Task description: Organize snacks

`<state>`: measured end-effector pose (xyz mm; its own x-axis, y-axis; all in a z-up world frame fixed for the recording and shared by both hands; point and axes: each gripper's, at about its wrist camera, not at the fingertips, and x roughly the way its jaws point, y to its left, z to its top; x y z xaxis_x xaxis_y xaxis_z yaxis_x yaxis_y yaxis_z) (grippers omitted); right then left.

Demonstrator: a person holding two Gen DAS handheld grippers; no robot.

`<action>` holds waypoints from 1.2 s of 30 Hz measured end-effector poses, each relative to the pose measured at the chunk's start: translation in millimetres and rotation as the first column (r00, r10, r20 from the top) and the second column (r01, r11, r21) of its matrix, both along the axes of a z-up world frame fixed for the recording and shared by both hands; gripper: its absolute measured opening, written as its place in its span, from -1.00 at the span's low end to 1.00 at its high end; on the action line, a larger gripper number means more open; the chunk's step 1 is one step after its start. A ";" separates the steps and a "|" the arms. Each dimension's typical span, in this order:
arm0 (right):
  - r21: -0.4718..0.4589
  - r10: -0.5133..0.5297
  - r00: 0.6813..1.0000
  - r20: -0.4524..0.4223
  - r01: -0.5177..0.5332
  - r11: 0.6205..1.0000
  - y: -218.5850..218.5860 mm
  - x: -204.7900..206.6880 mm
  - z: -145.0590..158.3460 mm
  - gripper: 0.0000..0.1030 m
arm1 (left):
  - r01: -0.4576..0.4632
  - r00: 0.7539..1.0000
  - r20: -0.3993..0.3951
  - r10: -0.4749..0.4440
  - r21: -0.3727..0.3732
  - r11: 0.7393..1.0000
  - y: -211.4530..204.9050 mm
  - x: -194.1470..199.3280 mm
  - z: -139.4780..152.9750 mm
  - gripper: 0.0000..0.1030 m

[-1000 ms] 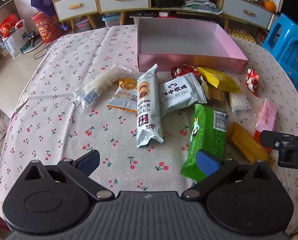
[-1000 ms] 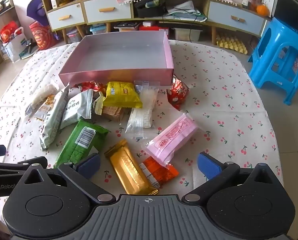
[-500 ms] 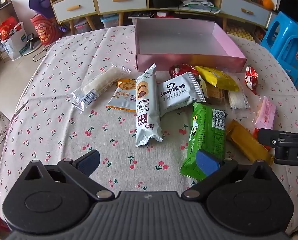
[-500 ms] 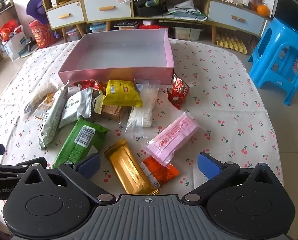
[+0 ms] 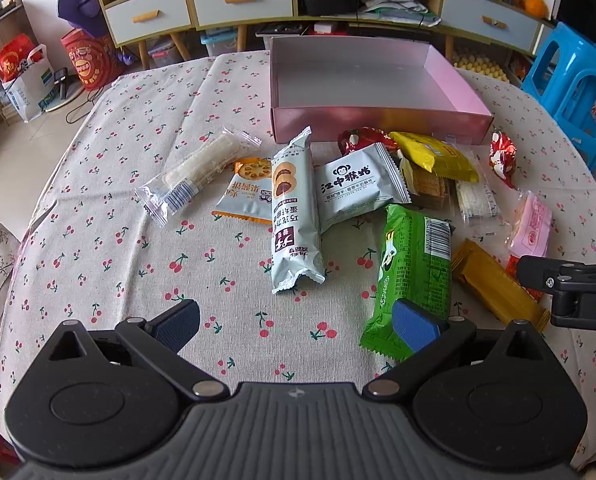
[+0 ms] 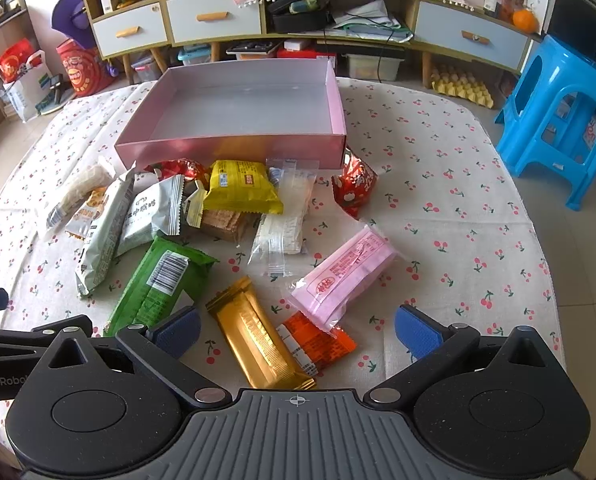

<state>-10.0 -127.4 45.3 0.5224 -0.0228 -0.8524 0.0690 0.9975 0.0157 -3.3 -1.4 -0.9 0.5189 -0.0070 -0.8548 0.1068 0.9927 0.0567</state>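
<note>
Both grippers hover low over the cherry-print tablecloth (image 5: 98, 200), nothing held. My left gripper (image 5: 296, 322) is released, jaws spread wide; its right finger pad (image 5: 411, 326) overlaps the near end of the green pack (image 5: 411, 268) in the view, contact cannot be judged. My right gripper (image 6: 296, 326) is likewise released, jaws wide; the gold bar (image 6: 258, 340) and orange pack (image 6: 317, 344) lie between its fingers, toward 6 o'clock of the snack pile.

Pink box (image 6: 234, 146) sits at 12 o'clock from the right gripper, open, no snack inside. All snacks lie on the cloth in front of its near wall.

From the right wrist view: yellow pack (image 6: 238, 190) just before the box wall, overlapping a wafer pack (image 6: 224, 224); clear rice-cracker pack (image 6: 286, 220) at its 3 o'clock; red pack (image 6: 353, 188) near the box's right corner; pink pack (image 6: 345, 280) at 1 o'clock of the gripper, its near end over the orange pack.

From the left wrist view: long grey-blue pack (image 5: 294, 212) at 12 o'clock, white monkey-logo pack (image 5: 353, 188) touching its right side, clear pack (image 5: 194, 174) at 11 o'clock.
</note>
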 end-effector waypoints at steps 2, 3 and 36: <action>0.000 0.000 1.000 0.000 0.000 1.000 0.1 0.0 -0.1 1.00 | 0.000 1.000 -0.001 0.000 -0.001 1.000 0.1 0.1 0.0 0.99; 0.000 0.000 1.000 0.000 0.000 1.000 0.2 0.0 -0.2 1.00 | 0.000 1.000 -0.002 0.000 -0.002 1.000 0.1 0.0 -0.3 0.99; 0.003 -0.001 1.000 -0.010 0.001 1.000 -0.5 -0.6 -3.2 1.00 | 0.000 1.000 -0.009 0.000 -0.004 1.000 -1.9 -1.9 -1.7 0.99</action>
<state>-10.5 -127.8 42.1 0.5140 -0.0205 -0.8576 0.0706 0.9973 0.0184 -5.1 -3.4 -2.7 0.5111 -0.0103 -0.8594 0.1072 0.9929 0.0519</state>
